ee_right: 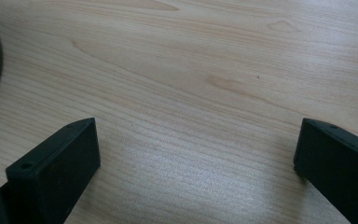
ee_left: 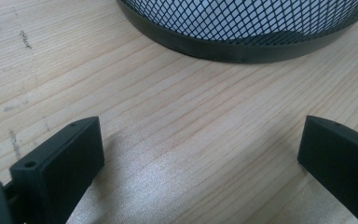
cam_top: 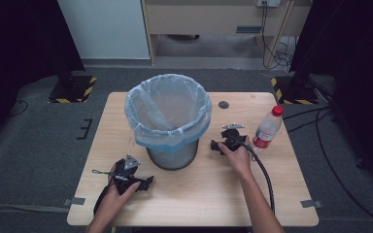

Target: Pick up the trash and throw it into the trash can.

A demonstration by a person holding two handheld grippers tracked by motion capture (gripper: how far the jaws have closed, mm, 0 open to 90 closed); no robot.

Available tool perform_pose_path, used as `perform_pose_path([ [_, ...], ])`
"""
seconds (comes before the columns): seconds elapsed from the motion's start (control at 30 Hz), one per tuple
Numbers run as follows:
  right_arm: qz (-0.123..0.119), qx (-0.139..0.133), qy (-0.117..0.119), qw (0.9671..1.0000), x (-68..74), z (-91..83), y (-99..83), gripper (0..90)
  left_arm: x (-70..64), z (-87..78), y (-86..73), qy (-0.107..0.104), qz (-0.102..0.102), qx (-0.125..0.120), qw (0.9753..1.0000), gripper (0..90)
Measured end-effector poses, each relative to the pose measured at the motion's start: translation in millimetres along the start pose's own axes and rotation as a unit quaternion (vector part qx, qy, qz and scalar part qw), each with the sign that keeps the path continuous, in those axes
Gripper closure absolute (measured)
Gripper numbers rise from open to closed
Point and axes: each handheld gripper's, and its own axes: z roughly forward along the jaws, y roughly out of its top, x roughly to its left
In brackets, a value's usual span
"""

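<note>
Standing upright at frame centre, the bin (cam_top: 169,121) opens upward, a bottle (cam_top: 268,127) upright to its right. Both grippers, left (cam_top: 145,183) and right (cam_top: 215,144), rest on the table (cam_top: 199,194) with jaws spread, empty. The left gripper view adds the bin's mesh wall (ee_left: 247,18).

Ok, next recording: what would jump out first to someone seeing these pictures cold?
The mesh waste bin lined with a pale blue bag dominates the middle of the wooden table. A clear plastic bottle with a red cap stands upright toward the right edge. Each hand rests a pair of tongs on the tabletop: the left tongs in front of the bin, the right tongs between bin and bottle, both open and empty.
</note>
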Motion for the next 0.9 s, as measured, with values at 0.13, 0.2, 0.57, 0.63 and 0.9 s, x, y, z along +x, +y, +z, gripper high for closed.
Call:
perform_pose_path([
  [0.13, -0.006, 0.000, 0.007, 1.0000, -1.1, -1.0, -0.7, 1.0, 0.0, 0.0, 0.0, 0.000, 0.000, 0.000, 1.0000, 0.0],
  [0.2, -0.009, 0.002, 0.013, 0.9999, -1.9, -3.1, -0.5, 5.0, 0.1, 0.0, 0.1, 0.000, 0.000, 0.000, 1.0000, 0.0],
  [0.57, -0.040, -0.014, 0.038, 0.9983, 3.9, -45.4, -13.2, 5.3, 0.5, 1.0, 1.0, 0.000, 0.000, 0.000, 1.0000, 0.0],
  [0.63, -0.038, -0.024, 0.041, 0.9981, 0.0, -57.5, -16.2, 5.4, 0.5, 1.0, 1.1, 0.000, 0.000, 0.000, 1.0000, 0.0],
  [0.9, -0.045, -0.036, 0.041, 0.9975, -9.3, -88.4, -26.1, 5.3, 0.4, 1.0, 1.0, 0.000, 0.000, 0.000, 1.0000, 0.0],
])
